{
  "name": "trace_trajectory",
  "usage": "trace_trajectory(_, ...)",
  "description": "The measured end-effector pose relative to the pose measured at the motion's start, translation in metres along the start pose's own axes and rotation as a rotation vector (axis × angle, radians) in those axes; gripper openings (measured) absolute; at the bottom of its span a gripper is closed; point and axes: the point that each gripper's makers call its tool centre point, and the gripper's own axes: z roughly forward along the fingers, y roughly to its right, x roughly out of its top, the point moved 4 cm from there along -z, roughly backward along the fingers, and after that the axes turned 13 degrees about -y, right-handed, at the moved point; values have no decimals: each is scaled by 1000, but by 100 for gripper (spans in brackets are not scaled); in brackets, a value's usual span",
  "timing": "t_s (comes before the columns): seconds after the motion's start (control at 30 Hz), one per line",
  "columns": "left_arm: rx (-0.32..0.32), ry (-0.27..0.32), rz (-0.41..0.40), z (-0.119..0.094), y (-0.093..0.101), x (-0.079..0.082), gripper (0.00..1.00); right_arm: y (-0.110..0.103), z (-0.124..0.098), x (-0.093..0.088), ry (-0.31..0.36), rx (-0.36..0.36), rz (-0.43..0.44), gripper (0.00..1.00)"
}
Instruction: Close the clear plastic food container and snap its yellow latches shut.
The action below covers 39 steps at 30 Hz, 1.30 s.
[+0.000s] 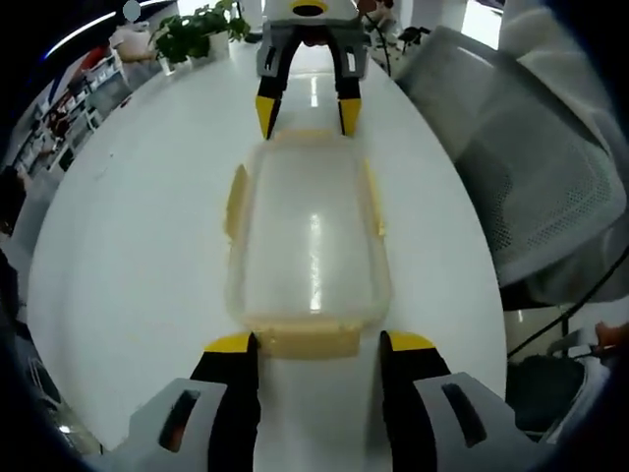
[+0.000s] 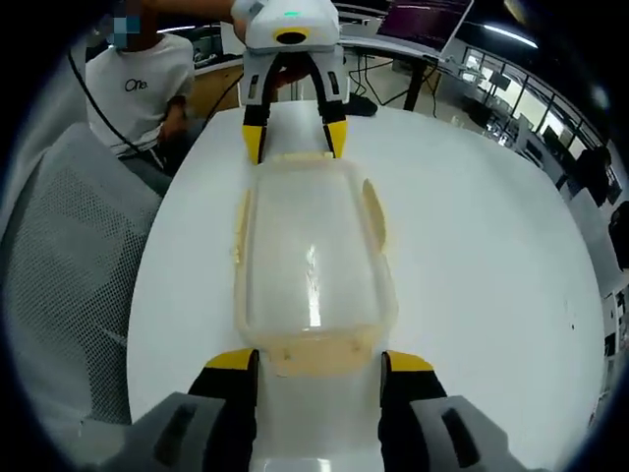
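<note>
Clear rectangular plastic food container point(image 1: 310, 246), lid on; I had left gripper point(image 1: 316, 344) and right gripper point(image 2: 316, 361) spread, straddling opposite yellow end latches point(image 1: 307, 339) for snapping.

Glossy white desk point(image 1: 128, 256) with a rounded edge, ceiling lights mirrored along its middle, clear plastic food container point(image 1: 310, 241) lying lengthwise at its centre, lid on, pale yellow latches point(image 1: 236, 202) on its sides and ends, potted plant point(image 1: 197, 34) at the far end.
</note>
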Motion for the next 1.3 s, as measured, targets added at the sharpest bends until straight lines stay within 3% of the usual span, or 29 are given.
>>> trace_trajectory(0.23, 1, -13, 11, 0, -1, 1, 43, -1, 0, 1, 4, 25, -33, 46)
trace_trajectory(0.37, 7, -7, 9, 0, -1, 1, 41, -5, -1, 4, -5, 37, -93, 39)
trace_trajectory(0.8, 9, -64, 0, 1, -2, 5, 39, -5, 1, 5, -71, 36, -79, 38)
trace_trajectory(1.03, 20, -57, -10, 1, -2, 4, 37, -5, 0, 5, -59, 31, -71, 37)
trace_trajectory(1.3, 32, -88, -7, -6, 9, 2, 37, -15, -7, 10, -49, 40, -79, 37)
